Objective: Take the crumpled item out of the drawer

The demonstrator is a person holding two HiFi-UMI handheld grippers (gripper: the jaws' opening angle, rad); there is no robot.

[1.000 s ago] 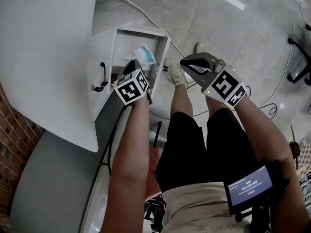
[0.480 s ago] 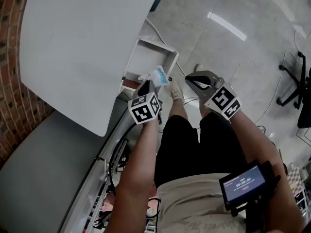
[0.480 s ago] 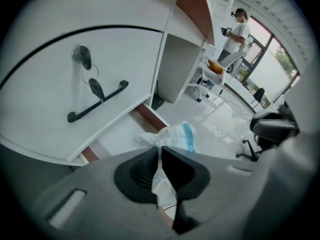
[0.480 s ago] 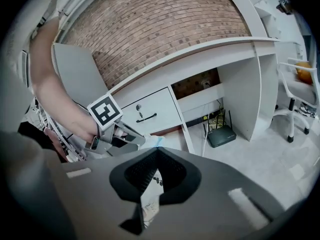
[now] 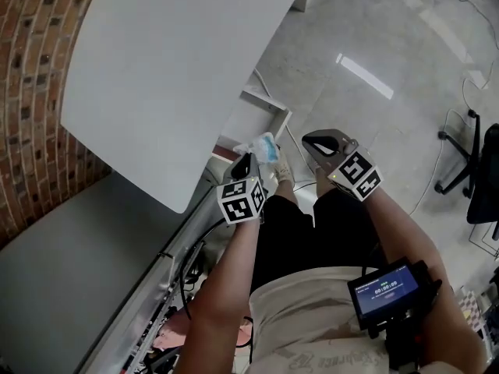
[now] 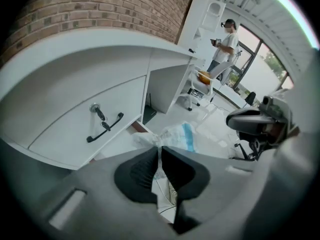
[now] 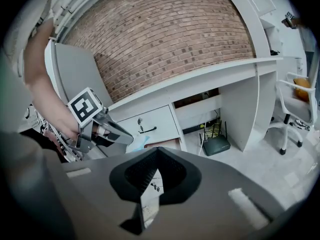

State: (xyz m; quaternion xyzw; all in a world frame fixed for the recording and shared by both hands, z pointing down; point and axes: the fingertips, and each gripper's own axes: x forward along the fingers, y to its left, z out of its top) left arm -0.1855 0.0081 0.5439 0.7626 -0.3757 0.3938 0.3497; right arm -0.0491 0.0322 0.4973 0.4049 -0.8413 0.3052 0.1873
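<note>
My left gripper (image 5: 251, 160) is shut on the crumpled white and blue item (image 5: 263, 147) and holds it in the air in front of the open drawer (image 5: 269, 109). In the left gripper view the item (image 6: 181, 135) bulges out beyond the closed tips of the left gripper (image 6: 160, 152). The right gripper (image 5: 313, 142) hovers to the right over the floor, shut with nothing in it. From the right gripper view, the right gripper (image 7: 156, 155) points at the drawer unit (image 7: 150, 125), and the left gripper (image 7: 116, 132) holds the item (image 7: 139, 143) there.
A white desk top (image 5: 179, 68) overhangs the drawer unit, with a brick wall (image 5: 35, 92) behind it. A black handle (image 6: 104, 128) and keys are on the upper drawer front. A router (image 7: 217, 145) sits under the desk. An office chair (image 5: 468, 162) and a person (image 6: 227, 34) stand farther off.
The left gripper has lifted the crumpled item up and out of the drawer, towards me. The head view has swung towards the desk top. The right gripper stays beside it, shut.
</note>
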